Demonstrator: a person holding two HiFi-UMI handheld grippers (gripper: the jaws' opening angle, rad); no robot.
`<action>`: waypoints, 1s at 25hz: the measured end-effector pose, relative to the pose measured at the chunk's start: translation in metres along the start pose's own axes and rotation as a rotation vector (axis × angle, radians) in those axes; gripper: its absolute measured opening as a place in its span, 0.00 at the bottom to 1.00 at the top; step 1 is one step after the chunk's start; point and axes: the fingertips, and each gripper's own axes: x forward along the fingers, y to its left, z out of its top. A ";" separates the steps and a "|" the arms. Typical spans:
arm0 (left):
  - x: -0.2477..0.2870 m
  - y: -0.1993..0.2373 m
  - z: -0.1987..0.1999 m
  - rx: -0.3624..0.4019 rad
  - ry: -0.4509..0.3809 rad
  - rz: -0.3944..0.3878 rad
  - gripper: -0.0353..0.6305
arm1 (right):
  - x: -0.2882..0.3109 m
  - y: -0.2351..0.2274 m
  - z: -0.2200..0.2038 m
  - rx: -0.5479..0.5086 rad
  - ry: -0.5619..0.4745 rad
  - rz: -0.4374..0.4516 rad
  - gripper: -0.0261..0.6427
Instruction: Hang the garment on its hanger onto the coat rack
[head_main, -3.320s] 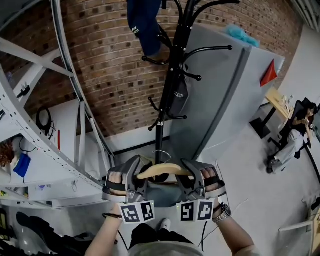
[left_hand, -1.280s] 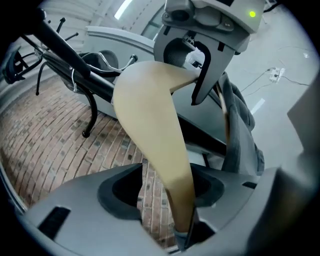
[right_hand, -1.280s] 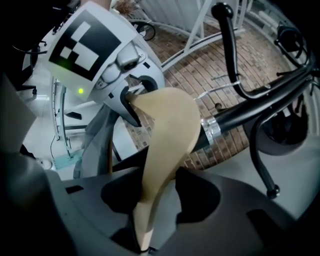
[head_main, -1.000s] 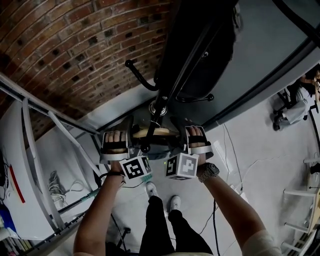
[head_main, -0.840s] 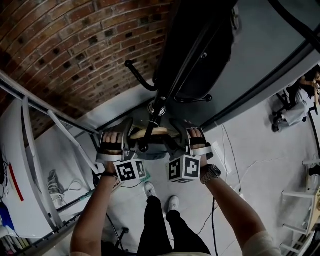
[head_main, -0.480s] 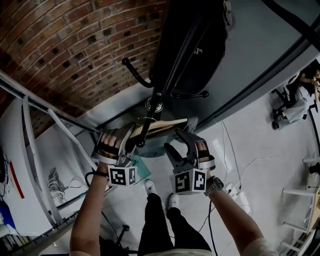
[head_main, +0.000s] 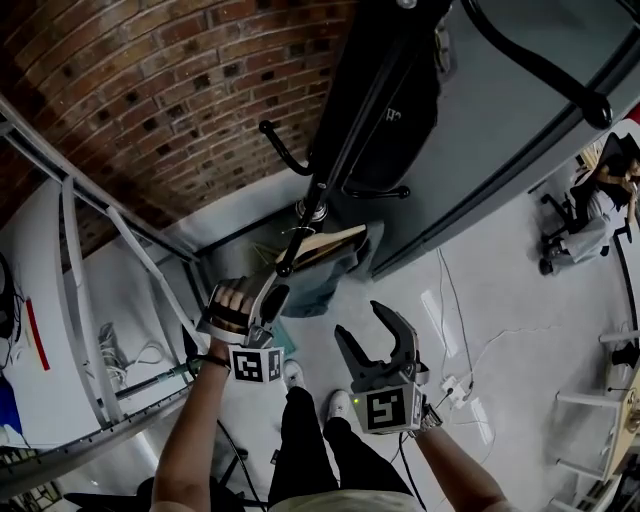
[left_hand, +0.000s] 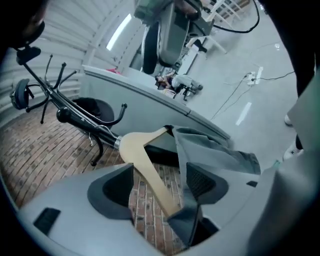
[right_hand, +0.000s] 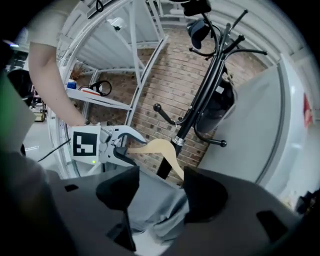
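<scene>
Garment (head_main: 322, 285) and wooden hanger (head_main: 325, 243) hang low on the coat rack (head_main: 345, 140), weight off the left gripper (head_main: 268, 292), whose jaws are opening around the hanger's arm, while the right gripper (head_main: 368, 330) waits clear, wide and empty.

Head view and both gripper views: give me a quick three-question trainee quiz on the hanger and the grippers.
1. True or false: the right gripper holds the wooden hanger.
2. The garment on the hanger is: A grey, B red, C yellow.
3. Which gripper has an arm of the hanger between its jaws?
Key: 1 false; its jaws stand apart with nothing gripped. 2 A. 3 The left gripper; its jaws are opening, and the pads do not press the wood.
</scene>
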 end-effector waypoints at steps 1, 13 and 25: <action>-0.004 0.004 -0.001 -0.023 0.018 0.022 0.53 | -0.006 0.000 0.001 0.001 0.002 0.001 0.43; -0.176 0.088 0.083 -0.600 0.114 0.344 0.29 | -0.110 -0.007 0.069 0.402 -0.176 0.114 0.13; -0.264 0.177 0.146 -1.106 0.070 0.376 0.06 | -0.212 -0.031 0.148 0.397 -0.399 0.109 0.07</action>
